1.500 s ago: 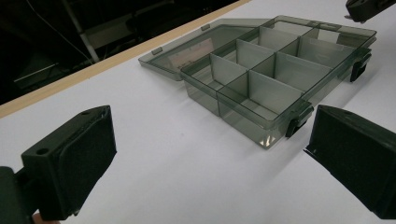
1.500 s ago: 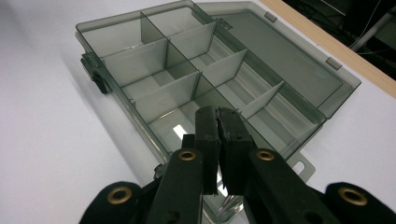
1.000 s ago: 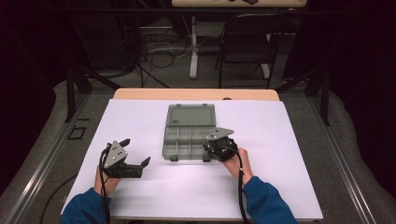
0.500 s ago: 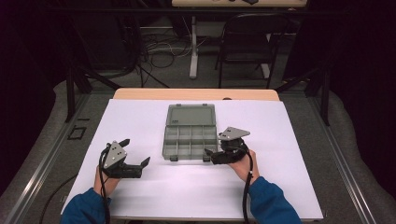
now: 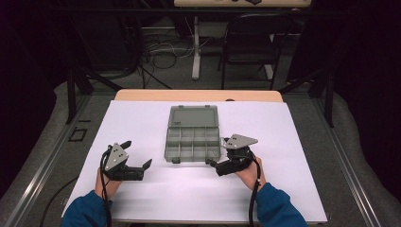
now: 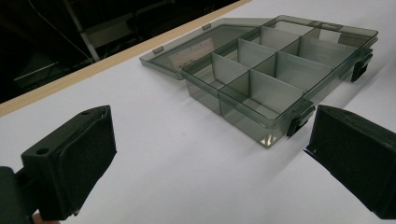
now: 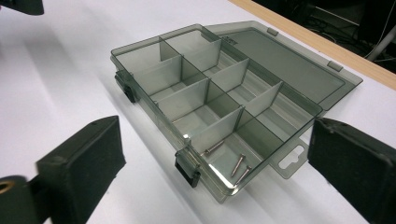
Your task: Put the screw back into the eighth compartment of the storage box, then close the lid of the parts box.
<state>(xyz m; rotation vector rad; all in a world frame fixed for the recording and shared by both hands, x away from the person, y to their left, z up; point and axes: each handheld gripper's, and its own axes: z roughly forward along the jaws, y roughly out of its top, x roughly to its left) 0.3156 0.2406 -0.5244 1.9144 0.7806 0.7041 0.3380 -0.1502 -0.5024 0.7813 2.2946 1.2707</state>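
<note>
Right gripper (image 5: 213, 164) has backed off the smoky translucent plastic compartment box (image 5: 193, 134) toward the person, jaws spread wide, empty; left gripper (image 5: 142, 166) unmoved, jaws apart; box mid-table on white sheet (image 5: 293, 142), lid open; three small metal screws (image 7: 231, 161) in near-right corner compartment; likely drop-off done.

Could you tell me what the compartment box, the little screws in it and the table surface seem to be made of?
The compartment box looks like smoky translucent plastic, glossy: the dividers and the sheet beneath show through its walls. The screws look like metal, with a dull silvery sheen. The table surface is matte white, perhaps paper or laminate, over a wood-coloured far edge.
</note>
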